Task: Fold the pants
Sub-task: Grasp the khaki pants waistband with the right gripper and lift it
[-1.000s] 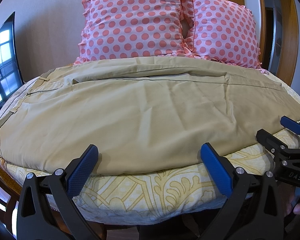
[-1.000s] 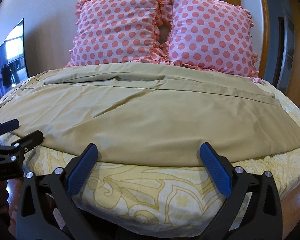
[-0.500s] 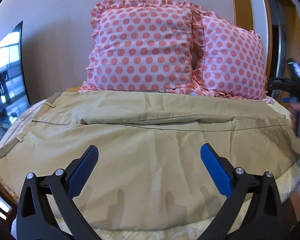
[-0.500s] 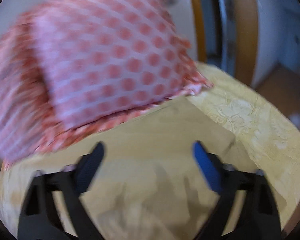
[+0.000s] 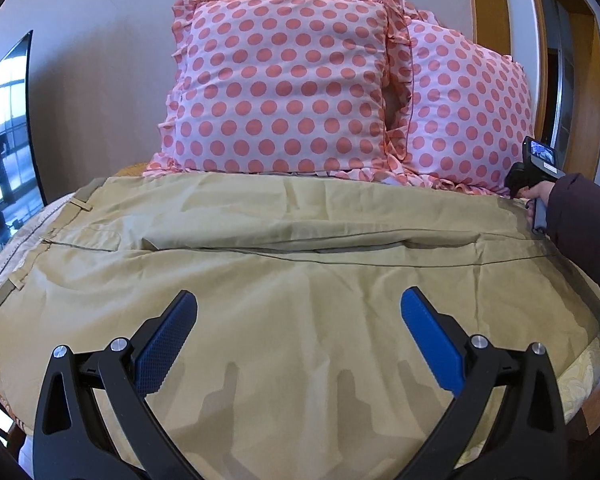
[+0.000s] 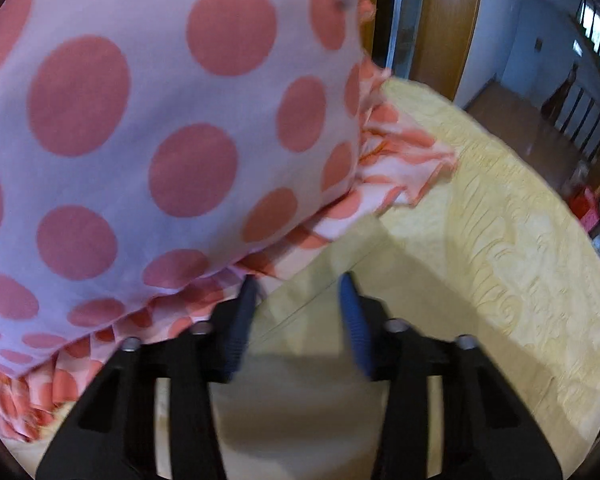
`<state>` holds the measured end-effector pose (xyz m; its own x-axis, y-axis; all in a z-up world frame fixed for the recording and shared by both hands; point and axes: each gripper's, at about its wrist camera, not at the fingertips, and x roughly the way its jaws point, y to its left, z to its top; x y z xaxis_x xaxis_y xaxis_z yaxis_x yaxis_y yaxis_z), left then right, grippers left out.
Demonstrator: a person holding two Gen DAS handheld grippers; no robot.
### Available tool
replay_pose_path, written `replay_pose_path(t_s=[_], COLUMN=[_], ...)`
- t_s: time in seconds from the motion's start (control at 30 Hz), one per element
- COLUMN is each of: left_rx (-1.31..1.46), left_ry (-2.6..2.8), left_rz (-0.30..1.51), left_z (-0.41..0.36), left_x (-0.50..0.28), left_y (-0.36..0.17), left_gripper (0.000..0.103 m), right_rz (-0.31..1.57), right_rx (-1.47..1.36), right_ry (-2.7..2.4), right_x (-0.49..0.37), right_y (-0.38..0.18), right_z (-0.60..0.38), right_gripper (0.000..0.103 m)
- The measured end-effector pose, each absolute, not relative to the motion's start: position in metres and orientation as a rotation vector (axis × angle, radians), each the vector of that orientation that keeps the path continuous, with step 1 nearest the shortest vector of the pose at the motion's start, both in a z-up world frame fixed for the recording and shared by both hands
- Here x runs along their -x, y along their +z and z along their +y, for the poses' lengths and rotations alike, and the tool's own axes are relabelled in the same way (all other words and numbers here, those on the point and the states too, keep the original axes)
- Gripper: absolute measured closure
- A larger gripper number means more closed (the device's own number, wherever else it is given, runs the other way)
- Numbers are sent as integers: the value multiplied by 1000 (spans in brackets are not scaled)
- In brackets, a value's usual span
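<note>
khaki pants [image 5: 284, 280] spread flat across the bed [image 6: 512, 240], left gripper [image 5: 298, 330] wide above the middle, right gripper [image 6: 298, 320] half-narrowed at the 2 o'clock hem corner, apparently lining up a pinch for folding.

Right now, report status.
Left gripper open, above the pants. Right gripper half open at their far corner, gripping nothing. Pants spread flat. Pillow crowds the right gripper.

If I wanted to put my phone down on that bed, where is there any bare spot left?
Bare yellow patterned bedspread shows right of the tan pants' leg end, beyond the pink polka-dot pillow's frilled corner. A thin strip also shows at the near right edge. Elsewhere pants and pillows cover the bed.
</note>
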<state>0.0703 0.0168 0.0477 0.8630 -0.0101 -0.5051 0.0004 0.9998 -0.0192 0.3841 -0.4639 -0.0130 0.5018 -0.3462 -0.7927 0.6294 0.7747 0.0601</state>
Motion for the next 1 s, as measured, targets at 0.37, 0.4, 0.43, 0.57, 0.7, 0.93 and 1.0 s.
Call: replay_pose_path(t_s=[0.37, 0.4, 0.43, 0.57, 0.7, 0.93, 1.0], left_rx=[74, 77, 79, 137, 159, 210, 283], left_ry=[2, 9, 19, 83, 153, 184, 139], left_rz=[507, 500, 496, 488, 478, 514, 518], left_z=[31, 33, 35, 50, 63, 91, 103], left_x=[-53, -51, -50, -53, -60, -78, -86], left_y=[52, 54, 56, 69, 76, 80, 80], left_gripper=[1, 1, 1, 1, 1, 1, 1], right_rz=[461, 432, 413, 430, 533, 586, 577], right_rx=[-589, -609, -630, -794, -890, -1043, -1044], right_ry=[-234, -205, -183, -120, -89, -94, -108], right_x=[-220, -193, -165, -78, -66, -63, -66], right_y=[35, 36, 39, 10, -23, -54, -54], right_z=[-468, -466, -456, -454, -455, -460, -460], right_gripper=[98, 98, 98, 98, 94, 70, 71])
